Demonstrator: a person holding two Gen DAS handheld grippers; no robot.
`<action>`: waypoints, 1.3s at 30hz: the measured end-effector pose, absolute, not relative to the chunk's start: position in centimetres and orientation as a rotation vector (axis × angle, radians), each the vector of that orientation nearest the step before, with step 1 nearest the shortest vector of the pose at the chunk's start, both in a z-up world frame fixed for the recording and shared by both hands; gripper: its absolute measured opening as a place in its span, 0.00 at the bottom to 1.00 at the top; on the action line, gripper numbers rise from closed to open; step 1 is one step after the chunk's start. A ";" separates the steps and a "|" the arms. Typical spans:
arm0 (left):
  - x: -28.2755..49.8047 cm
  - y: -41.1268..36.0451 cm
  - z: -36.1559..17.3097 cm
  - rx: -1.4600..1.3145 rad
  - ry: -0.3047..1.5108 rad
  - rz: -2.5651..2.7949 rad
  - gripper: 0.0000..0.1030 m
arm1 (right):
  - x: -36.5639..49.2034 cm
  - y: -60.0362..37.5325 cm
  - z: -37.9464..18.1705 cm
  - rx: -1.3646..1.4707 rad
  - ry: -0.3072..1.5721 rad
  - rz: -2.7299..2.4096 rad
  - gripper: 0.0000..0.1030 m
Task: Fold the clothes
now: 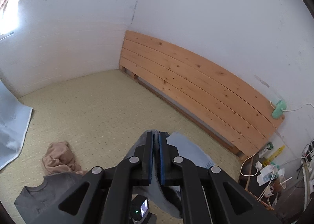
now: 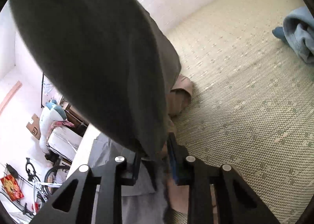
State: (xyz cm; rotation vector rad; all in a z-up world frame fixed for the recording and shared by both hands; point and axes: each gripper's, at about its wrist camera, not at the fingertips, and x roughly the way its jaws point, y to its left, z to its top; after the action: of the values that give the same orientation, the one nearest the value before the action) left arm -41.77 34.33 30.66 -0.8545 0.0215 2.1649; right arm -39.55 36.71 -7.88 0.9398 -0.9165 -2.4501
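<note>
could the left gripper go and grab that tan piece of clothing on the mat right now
Probably not yet. The left gripper is shut on the grey garment. The tan garment lies uncovered on the mat, so the way looks free once the grey garment is released.

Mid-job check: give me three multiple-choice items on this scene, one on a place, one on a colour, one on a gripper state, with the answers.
1. Where does the tan garment lie?
A. on the mat
B. on the headboard
C. on the floor beside the bed

2. What colour is the shirt in the right gripper?
A. red
B. dark grey
C. white

3. How is the left gripper?
A. wide open, nothing in it
B. shut on grey-blue cloth
C. shut on a cable

Answers:
1 A: it sits crumpled on the patterned mat.
2 B: dark grey fabric fills the right wrist view, running from between the fingers.
3 B: grey-blue cloth is pinched between its blue pads.
</note>
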 end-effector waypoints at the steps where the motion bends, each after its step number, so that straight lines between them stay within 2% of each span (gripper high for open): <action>1: -41.9 33.9 30.8 -0.858 0.025 2.171 0.04 | -39.6 36.4 -7.8 0.940 -0.907 -2.452 0.27; 5: -42.4 31.2 31.8 -0.844 0.023 2.213 0.04 | -39.9 35.2 -7.4 0.951 -0.821 -2.475 0.33; 9: -42.4 26.6 34.1 -0.790 -0.008 2.277 0.04 | -40.4 34.4 -7.4 0.950 -0.761 -2.478 0.48; 12: -42.4 22.5 35.4 -0.758 -0.034 2.326 0.04 | -40.8 33.9 -7.1 0.939 -0.721 -2.481 0.53; 17: -42.8 15.4 34.5 -0.800 -0.079 2.406 0.04 | -41.4 32.4 -5.9 0.959 -0.569 -2.497 0.51; 18: -42.9 13.6 33.8 -0.817 -0.094 2.424 0.04 | -41.3 32.0 -5.8 0.967 -0.526 -2.509 0.46; 19: -43.1 11.6 32.9 -0.836 -0.111 2.444 0.04 | -41.0 31.6 -5.8 0.977 -0.491 -2.522 0.31; 22: -43.8 6.0 28.3 -0.945 -0.172 2.496 0.04 | -40.0 31.2 -5.9 1.016 -0.416 -2.571 0.08; 23: -44.0 4.2 26.7 -0.984 -0.194 2.512 0.04 | -40.0 31.2 -6.1 1.025 -0.387 -2.597 0.07; 28: -45.2 -5.1 18.8 -1.183 -0.305 2.583 0.04 | -39.5 31.3 -6.2 1.043 -0.287 -2.660 0.05; 31: -46.2 -10.4 11.9 -1.349 -0.381 2.605 0.04 | -39.3 30.6 -5.9 1.034 -0.191 -2.696 0.05; 36: -46.9 -15.2 1.0 -1.549 -0.504 2.580 0.05 | -39.1 28.8 -5.5 1.011 0.001 -2.770 0.04; 39: -47.3 -16.4 -3.7 -1.614 -0.587 2.557 0.05 | -38.7 28.0 -5.3 1.008 0.093 -2.788 0.04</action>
State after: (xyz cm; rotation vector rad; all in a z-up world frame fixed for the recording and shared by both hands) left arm -47.26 -16.41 -3.72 -1.6136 -0.5867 2.5565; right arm -38.74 27.99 -5.28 1.0076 0.0934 -2.7882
